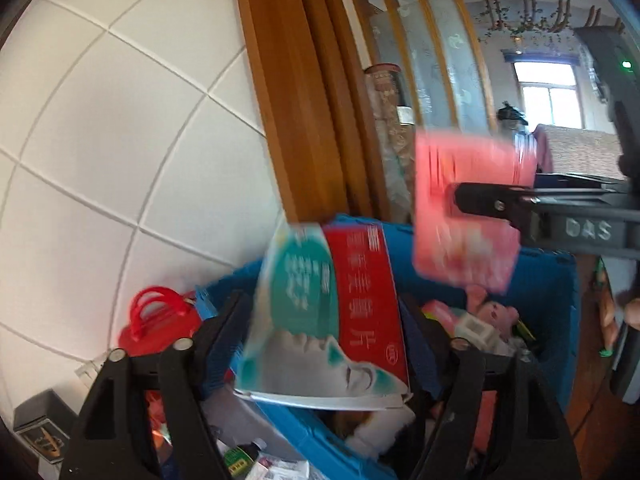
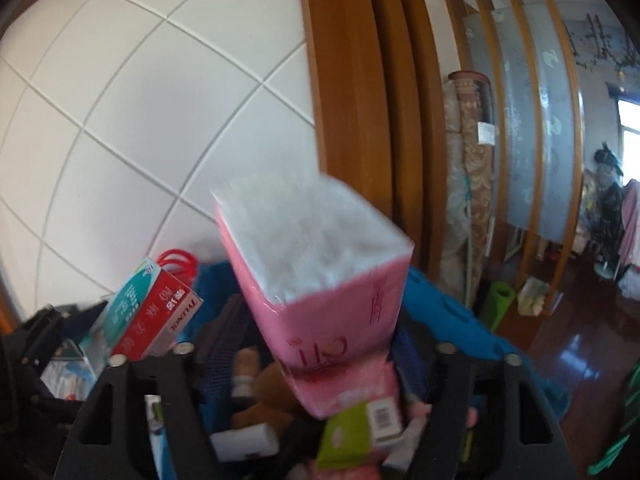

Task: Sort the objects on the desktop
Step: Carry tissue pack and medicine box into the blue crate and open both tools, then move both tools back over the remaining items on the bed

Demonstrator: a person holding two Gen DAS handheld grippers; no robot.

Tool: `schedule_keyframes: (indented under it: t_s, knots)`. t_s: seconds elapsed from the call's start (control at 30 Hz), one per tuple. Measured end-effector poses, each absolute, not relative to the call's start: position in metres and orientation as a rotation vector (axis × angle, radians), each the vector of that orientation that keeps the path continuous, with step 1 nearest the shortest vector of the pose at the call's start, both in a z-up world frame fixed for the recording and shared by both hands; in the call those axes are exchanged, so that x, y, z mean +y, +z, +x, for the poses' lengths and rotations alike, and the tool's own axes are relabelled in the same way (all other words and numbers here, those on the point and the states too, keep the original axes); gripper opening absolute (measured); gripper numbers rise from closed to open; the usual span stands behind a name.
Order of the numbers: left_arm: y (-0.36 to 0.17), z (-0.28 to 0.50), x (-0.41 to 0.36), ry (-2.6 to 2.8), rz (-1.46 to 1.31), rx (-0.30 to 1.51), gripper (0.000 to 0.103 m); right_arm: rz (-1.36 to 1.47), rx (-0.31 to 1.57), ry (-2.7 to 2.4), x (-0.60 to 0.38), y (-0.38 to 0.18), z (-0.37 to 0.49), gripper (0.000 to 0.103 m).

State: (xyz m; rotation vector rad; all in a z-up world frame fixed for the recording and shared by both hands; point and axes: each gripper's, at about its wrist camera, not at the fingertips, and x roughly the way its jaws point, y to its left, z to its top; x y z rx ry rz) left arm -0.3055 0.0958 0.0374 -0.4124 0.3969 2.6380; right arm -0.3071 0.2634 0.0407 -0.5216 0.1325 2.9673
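Dropping: red-and-teal box between left tool jaws, pink tissue pack between right tool jaws, both spread wide, gripping nothing.
Next: blue crate beneath receives both; withdraw.

Both views are bright with soft daylight. In the left wrist view a window at about two o'clock is blown out to white, the main light source. In the right wrist view another sliver of window glares at three o'clock, and the dark wooden floor at four o'clock mirrors it in pale streaks. Motion blur smears the pink pack and the red and green box, so their print is hardly readable. Fisheye bending curves the white wall seams and the wooden frame. Corners fall off to black at the rim. Shadows are faint.
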Motion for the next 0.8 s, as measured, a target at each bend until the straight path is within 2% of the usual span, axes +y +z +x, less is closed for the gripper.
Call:
schedule_keyframes:
  t_s: [0.03, 0.1, 0.17, 0.47, 0.8]
  knots:
    - [0.042, -0.306, 0.101, 2.661, -0.398, 0.406, 0.089, -0.490, 0.117, 2.961, 0.266, 0.046, -0.307, 0.095]
    - [0.049, -0.302, 0.104, 2.693, -0.364, 0.401, 0.093, -0.439, 0.104, 2.964, 0.271, 0.055, -0.302, 0.099]
    - [0.055, -0.299, 0.103, 2.703, -0.347, 0.368, 0.097, -0.407, 0.121, 2.983, 0.277, 0.060, -0.297, 0.101]
    - [0.045, -0.277, 0.099, 2.796, -0.369, 0.387, 0.097, -0.375, 0.194, 3.067, 0.269, 0.042, -0.265, 0.103]
    - [0.009, -0.245, 0.040, 2.975, -0.432, 0.408, 0.097, -0.439, 0.183, 3.183, 0.229, 0.014, -0.241, 0.103]
